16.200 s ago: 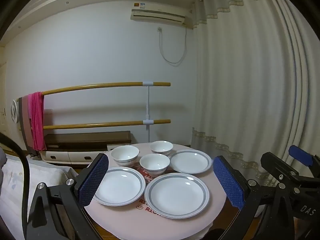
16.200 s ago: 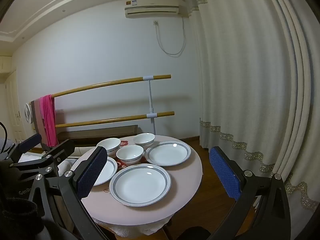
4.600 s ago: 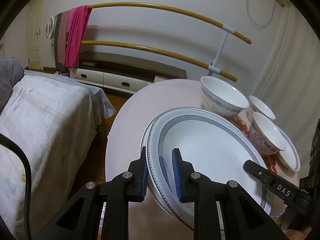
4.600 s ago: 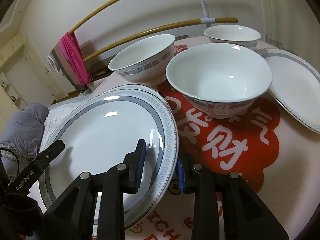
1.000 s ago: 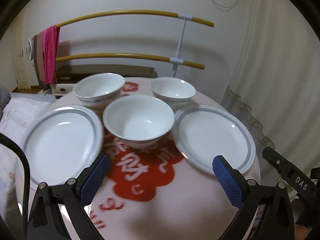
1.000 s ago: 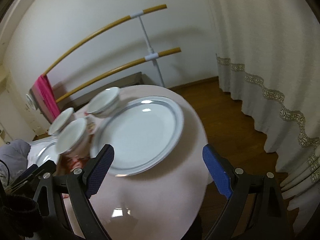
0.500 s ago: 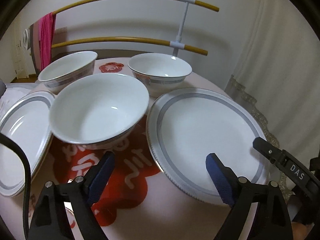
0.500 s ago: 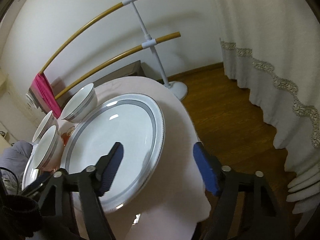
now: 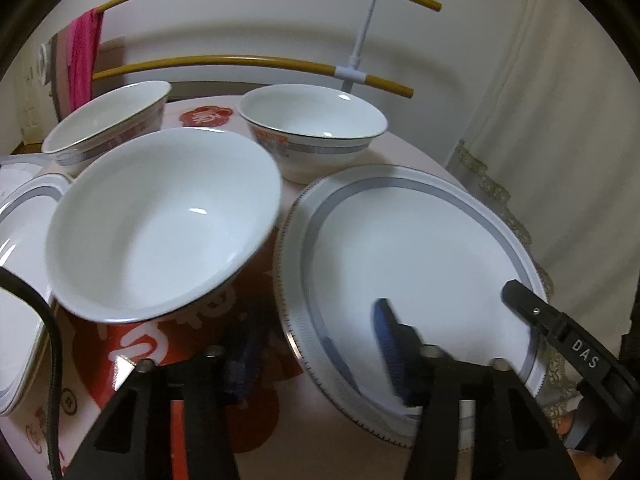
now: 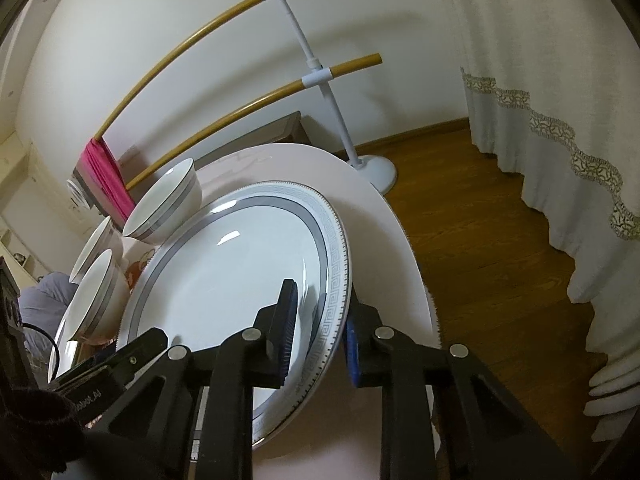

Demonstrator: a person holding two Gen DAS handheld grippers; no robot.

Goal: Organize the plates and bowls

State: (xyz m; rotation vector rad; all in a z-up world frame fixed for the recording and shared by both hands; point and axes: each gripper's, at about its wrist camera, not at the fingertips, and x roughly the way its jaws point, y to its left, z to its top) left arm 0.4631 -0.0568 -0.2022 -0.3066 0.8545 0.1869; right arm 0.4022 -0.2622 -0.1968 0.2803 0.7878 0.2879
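A white plate with a grey band (image 9: 420, 264) lies on the right of the round pink table (image 10: 380, 240). My left gripper (image 9: 316, 352) straddles its near left rim. Its jaws are closing and blurred, with the pads still apart from the rim. My right gripper (image 10: 320, 332) is closing onto the same plate (image 10: 232, 280) at its right rim, one pad above and one below, pressing on it. A stack of two similar plates (image 9: 20, 216) sits at the far left. Three white bowls stand between: a near one (image 9: 160, 224), a back-left one (image 9: 108, 120) and a back-right one (image 9: 316, 124).
The table edge runs just right of the plate, with wooden floor (image 10: 480, 208) below. A white curtain (image 10: 560, 80) hangs at the right. Behind the table stands a rack with wooden rails (image 9: 240, 60) and a pink towel (image 9: 82, 52).
Both grippers came down and forward onto the right plate. Their jaws went from wide open to narrow, and the right one closed on the rim.
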